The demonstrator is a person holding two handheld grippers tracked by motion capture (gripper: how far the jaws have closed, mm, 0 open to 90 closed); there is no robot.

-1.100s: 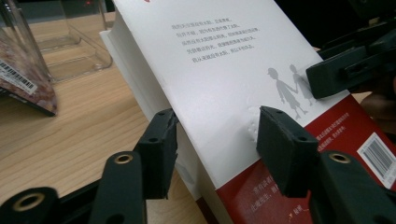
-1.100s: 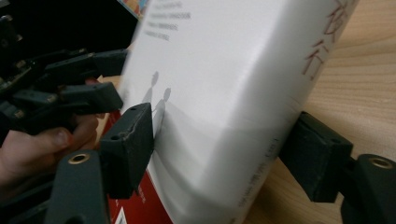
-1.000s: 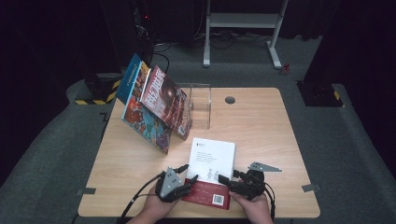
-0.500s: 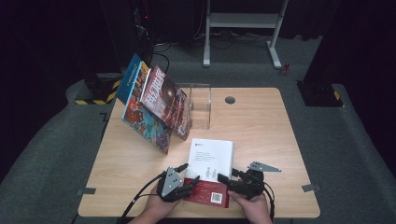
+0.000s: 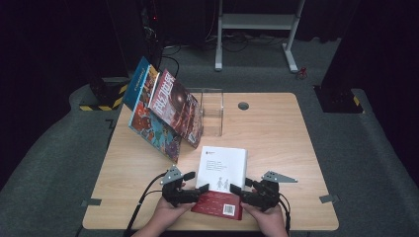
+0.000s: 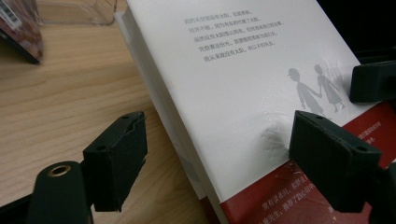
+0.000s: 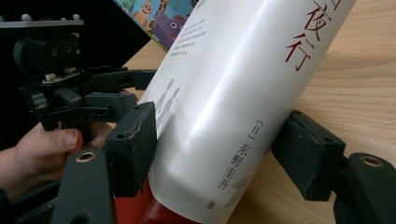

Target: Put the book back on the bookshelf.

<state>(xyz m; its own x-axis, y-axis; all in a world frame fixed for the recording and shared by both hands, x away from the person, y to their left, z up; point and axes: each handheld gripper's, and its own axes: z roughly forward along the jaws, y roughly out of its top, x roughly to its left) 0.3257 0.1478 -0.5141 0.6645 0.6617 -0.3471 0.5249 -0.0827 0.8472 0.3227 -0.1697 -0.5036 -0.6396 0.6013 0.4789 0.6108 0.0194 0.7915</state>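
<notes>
Both grippers, L (image 5: 190,190) & R (image 5: 247,190), jaws open (no clamp), straddle book (image 5: 223,170) edges.

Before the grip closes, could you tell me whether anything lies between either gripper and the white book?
Nothing visible does. The left gripper and the right gripper each have open jaws straddling an edge of the white book, with no other object between.

The book (image 5: 222,175) is a thick white paperback with a red band at its near end, Chinese print and 2 small grey figures on the cover; it sits between the fingers (image 6: 116,163) of both grippers, its near end tilted off the wood.
</notes>
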